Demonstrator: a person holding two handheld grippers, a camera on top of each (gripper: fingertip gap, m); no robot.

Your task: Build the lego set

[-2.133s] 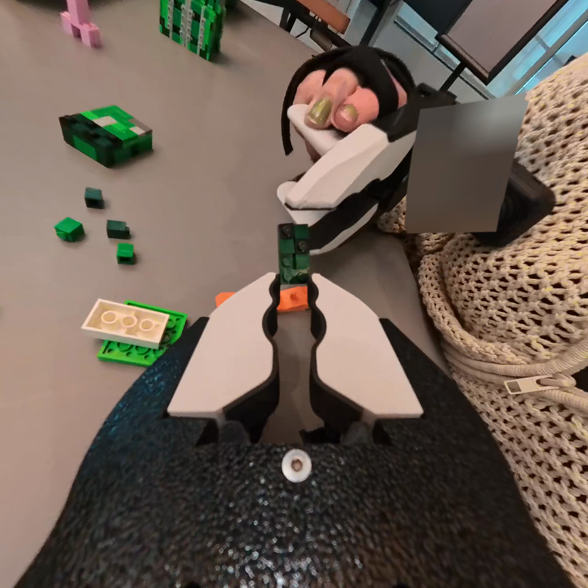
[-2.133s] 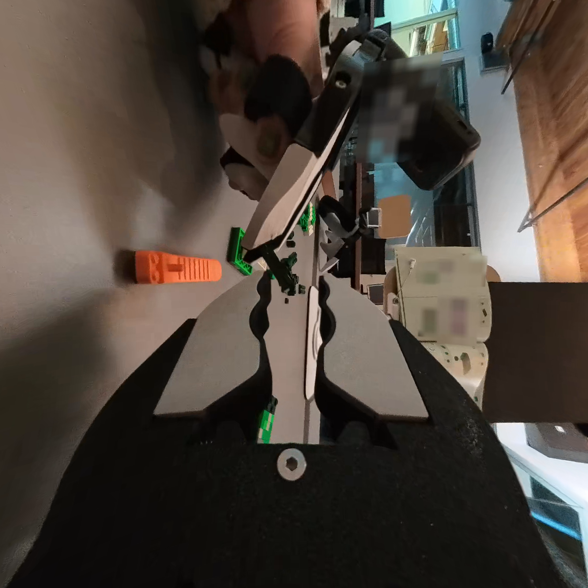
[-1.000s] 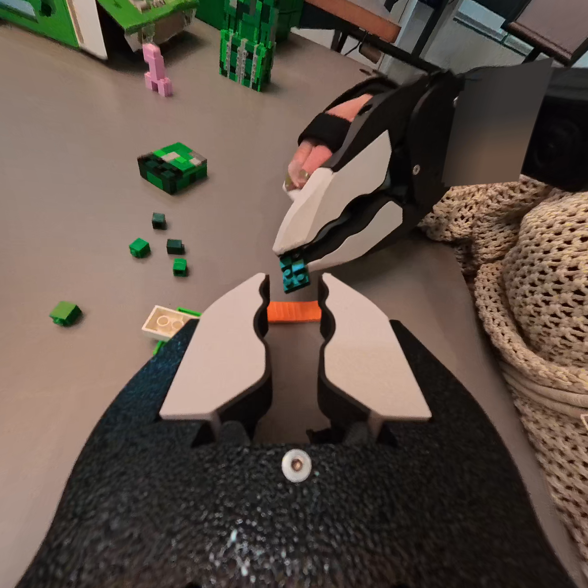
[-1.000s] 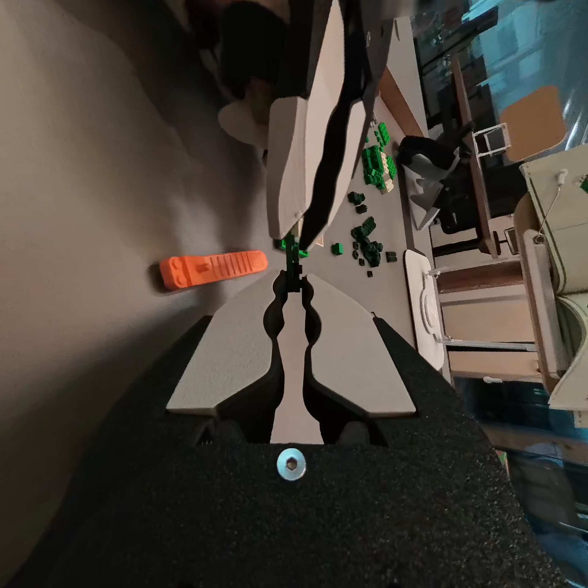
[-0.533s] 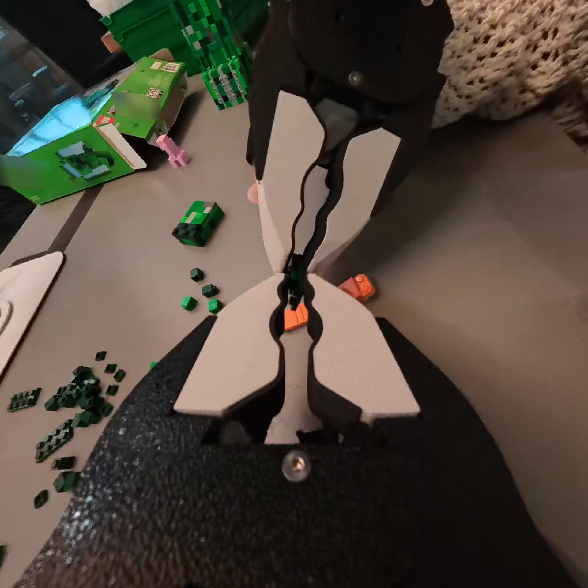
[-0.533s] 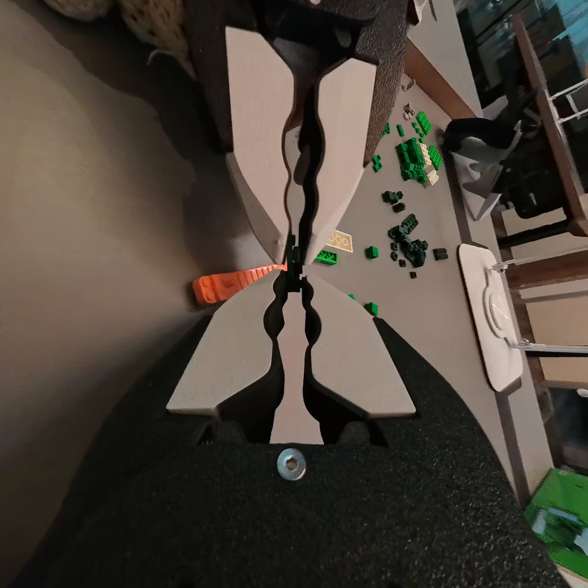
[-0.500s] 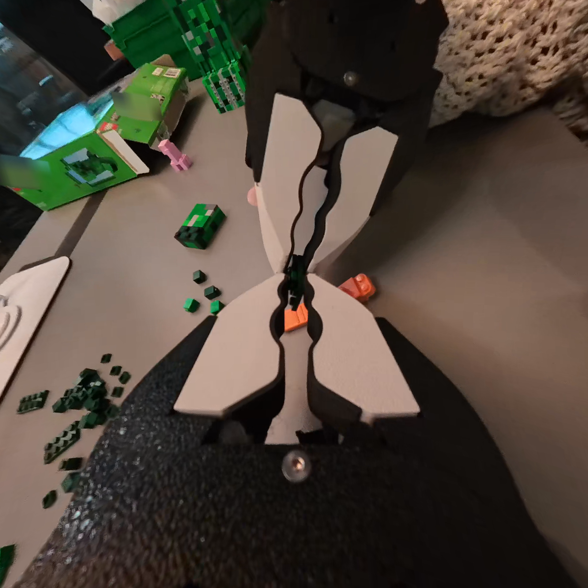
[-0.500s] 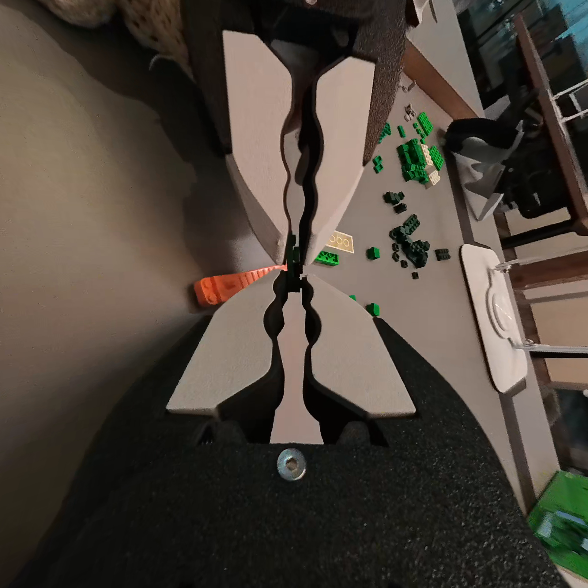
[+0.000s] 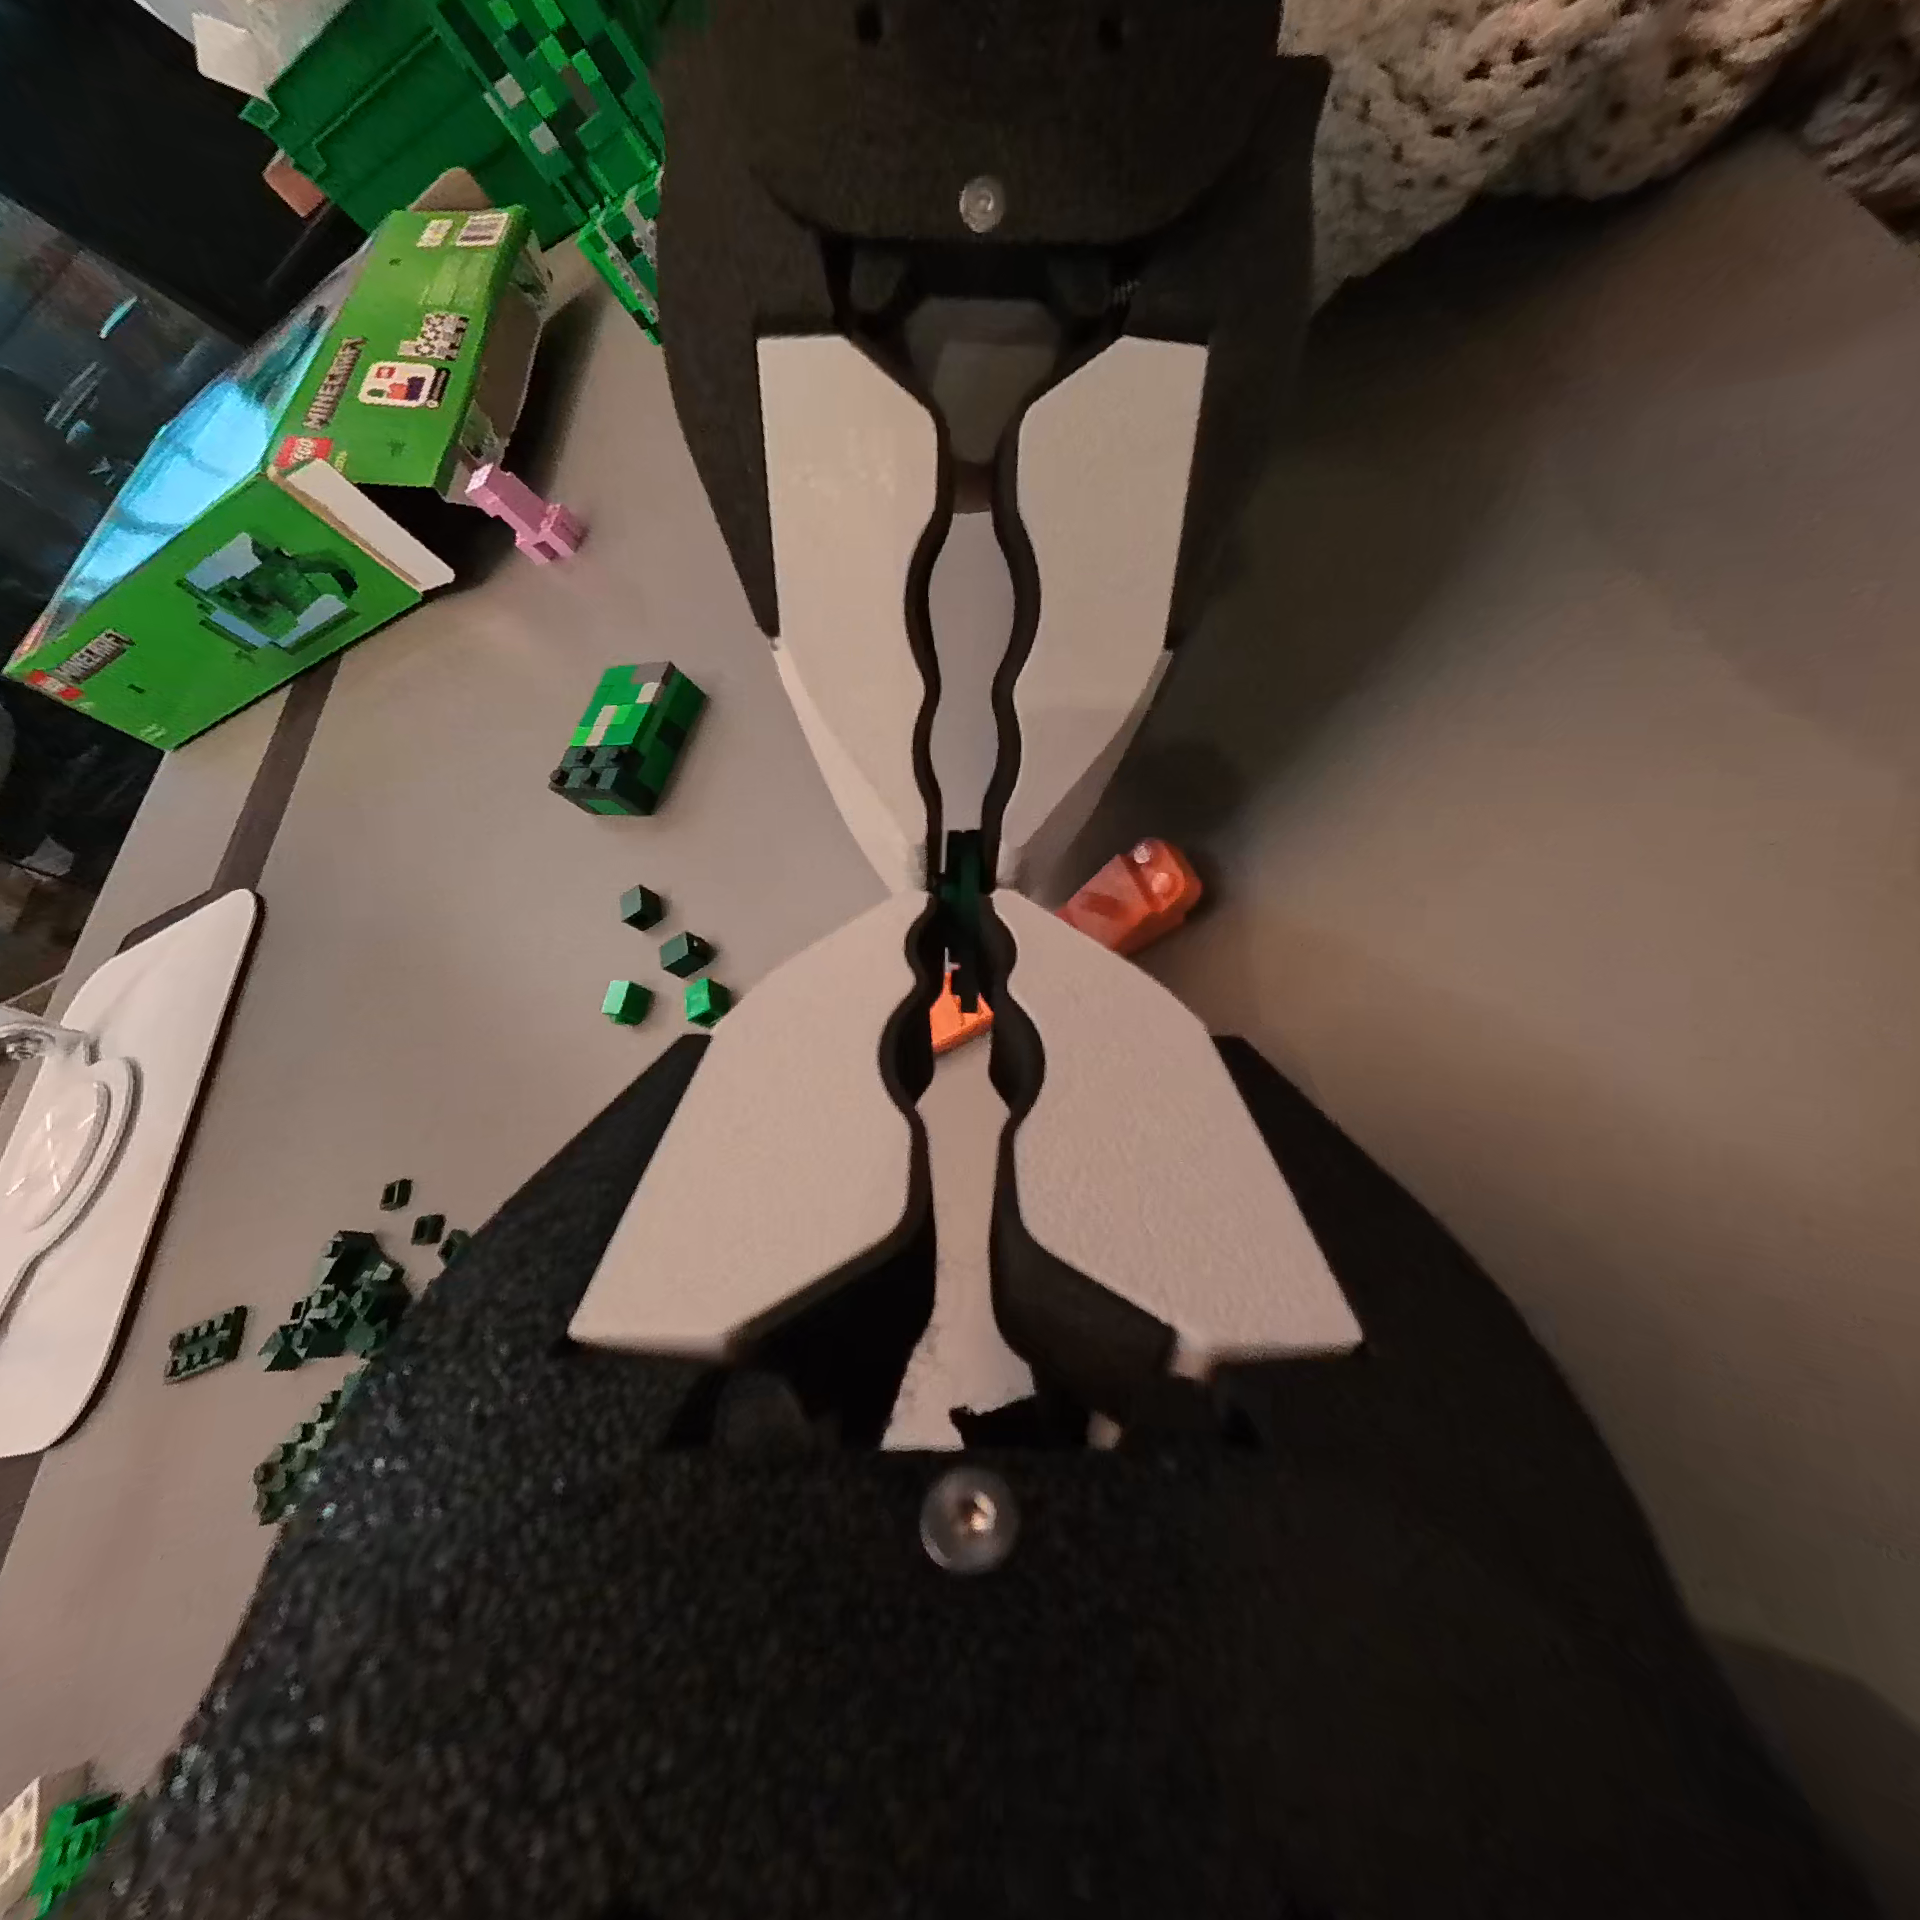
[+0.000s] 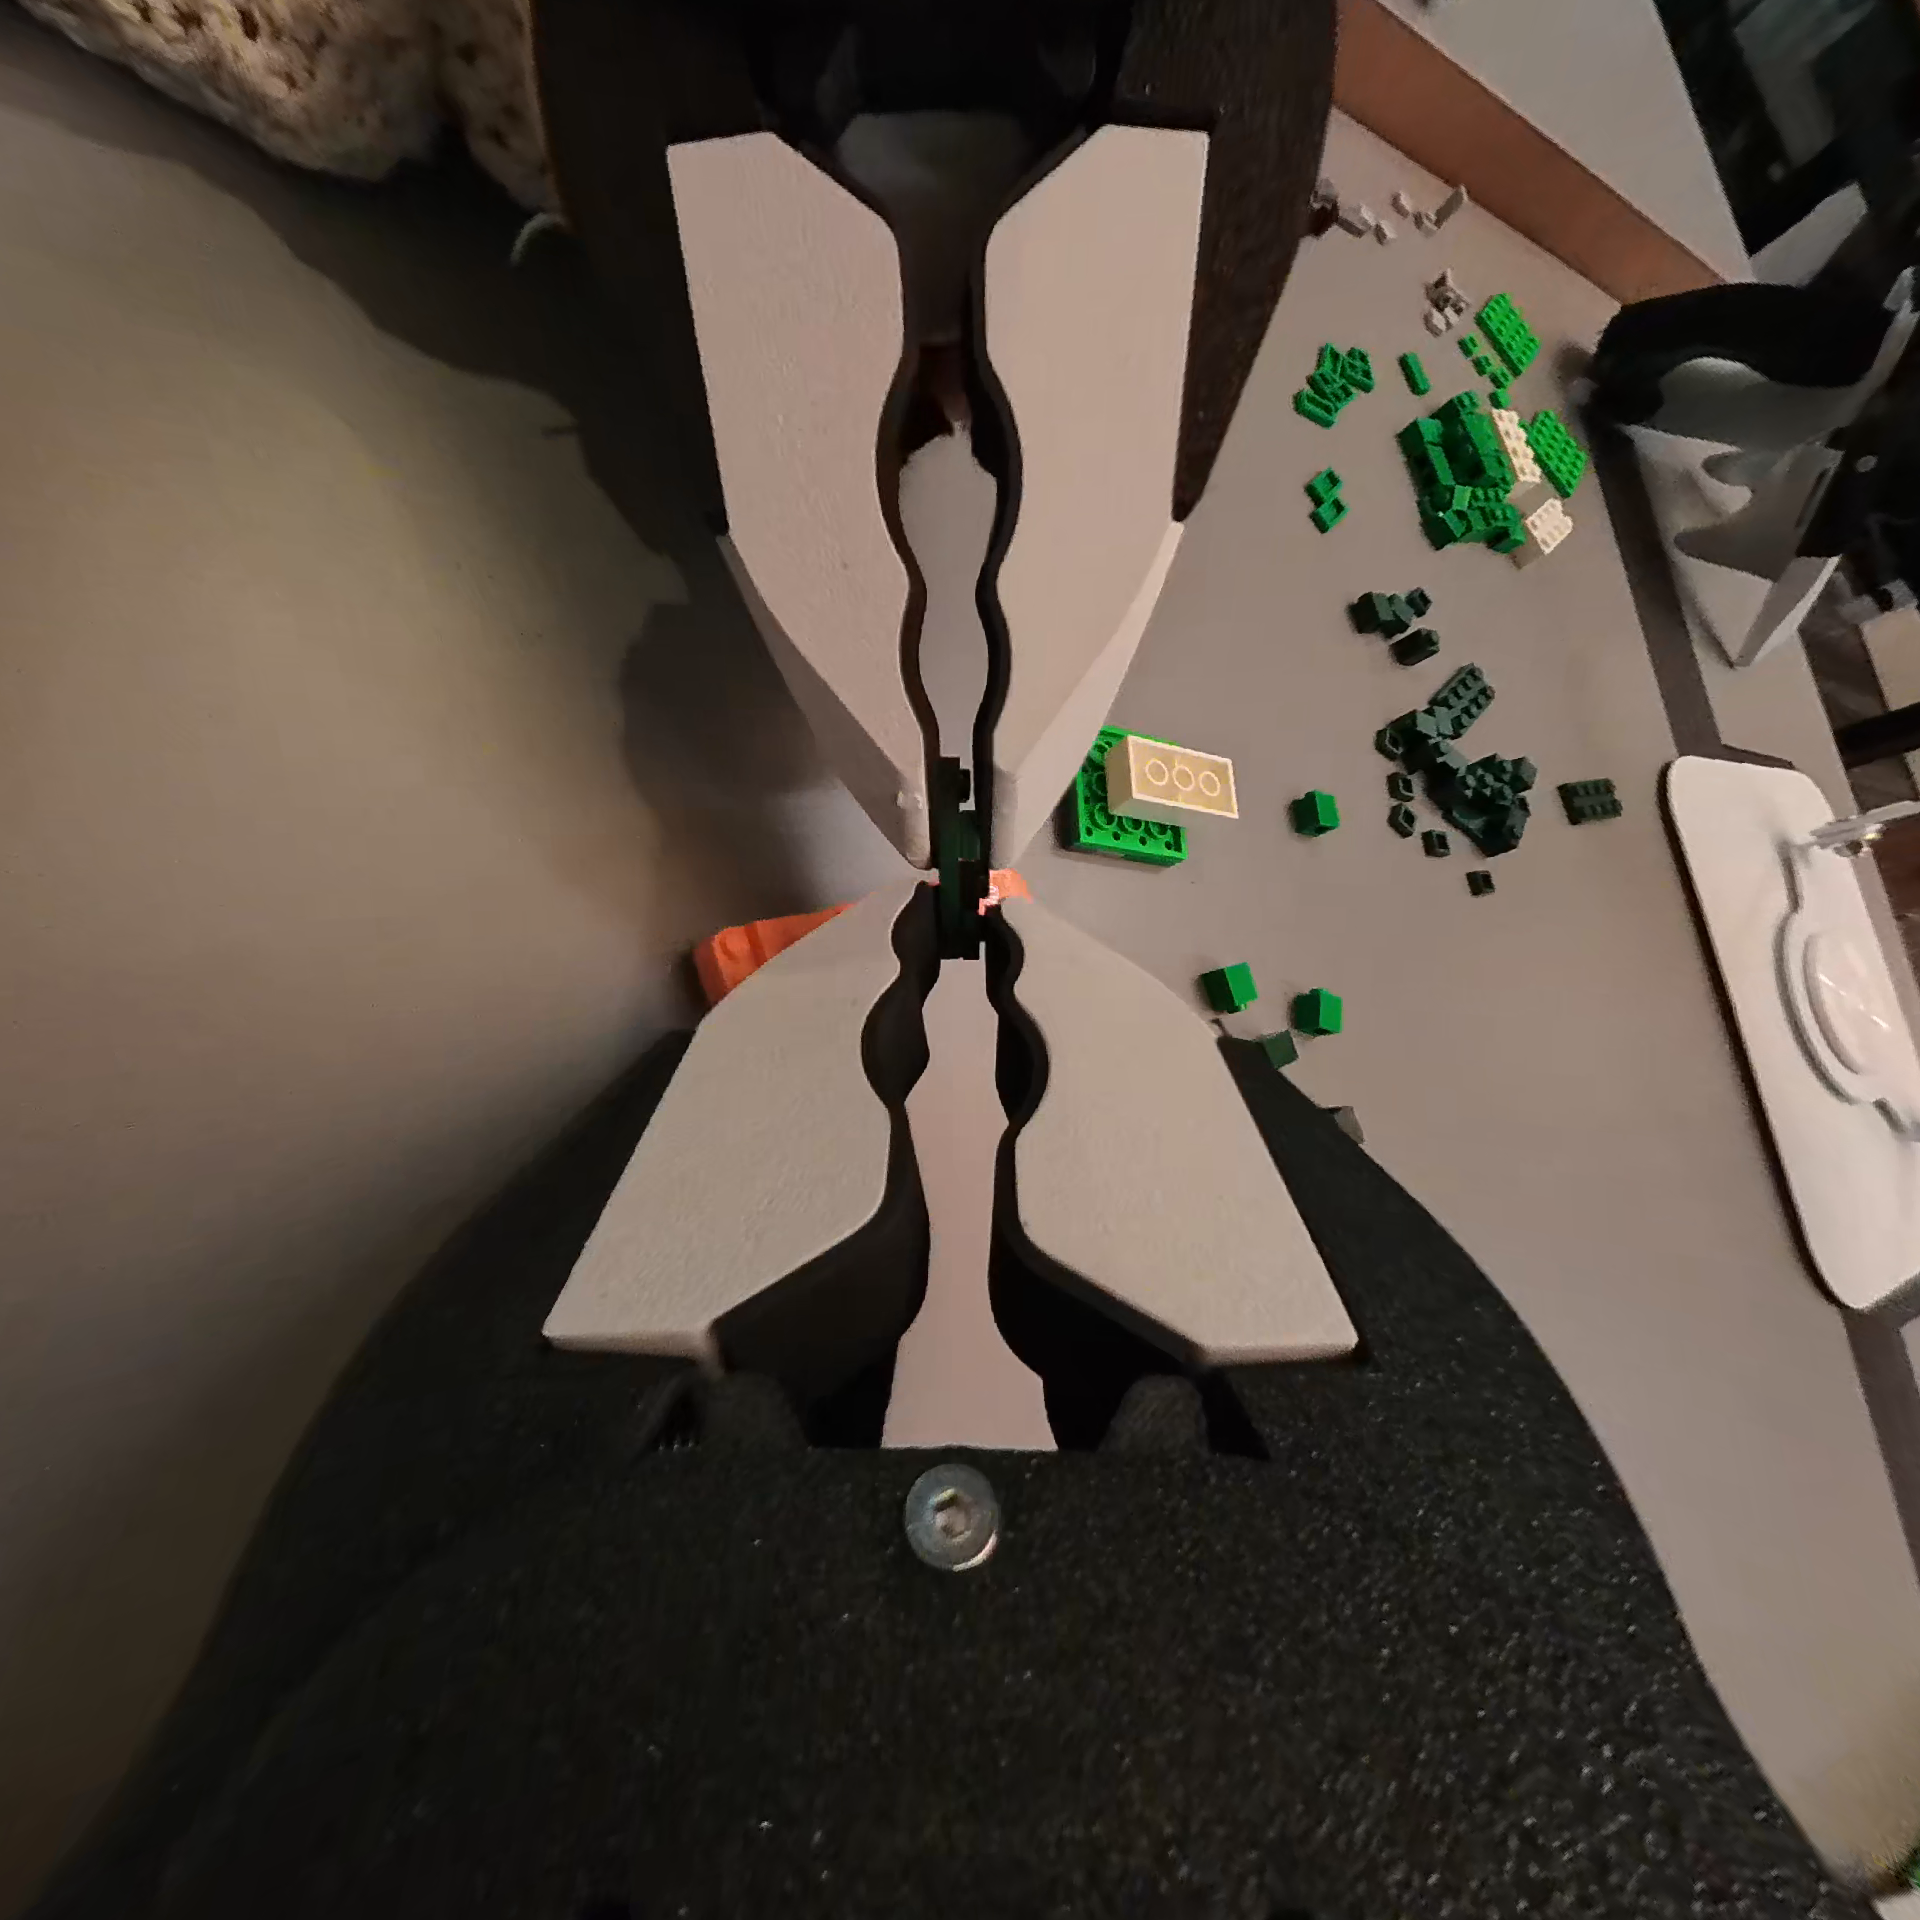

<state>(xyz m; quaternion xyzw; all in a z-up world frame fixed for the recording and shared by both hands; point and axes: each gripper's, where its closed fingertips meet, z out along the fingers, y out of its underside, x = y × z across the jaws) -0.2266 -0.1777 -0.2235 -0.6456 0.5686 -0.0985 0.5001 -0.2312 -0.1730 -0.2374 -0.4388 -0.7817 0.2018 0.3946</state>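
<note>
A thin dark green lego piece is held in the air between both grippers, which meet tip to tip over the grey table. In the left wrist view my left gripper is shut on its near end and my right gripper comes from above, shut on its far end. In the right wrist view the same piece sits between my right gripper below and my left gripper above. An orange brick separator lies on the table just behind the tips.
A green plate with a cream brick lies right of the tips. Small green cubes, a green block, dark green piles, bright green bricks, a green box, a pink figure and a white board lie around. My left and right fingertips are right by each other.
My left gripper let go of the piece while my right held it, then shut on it again. Both grippers have swung round to face tip to tip.
</note>
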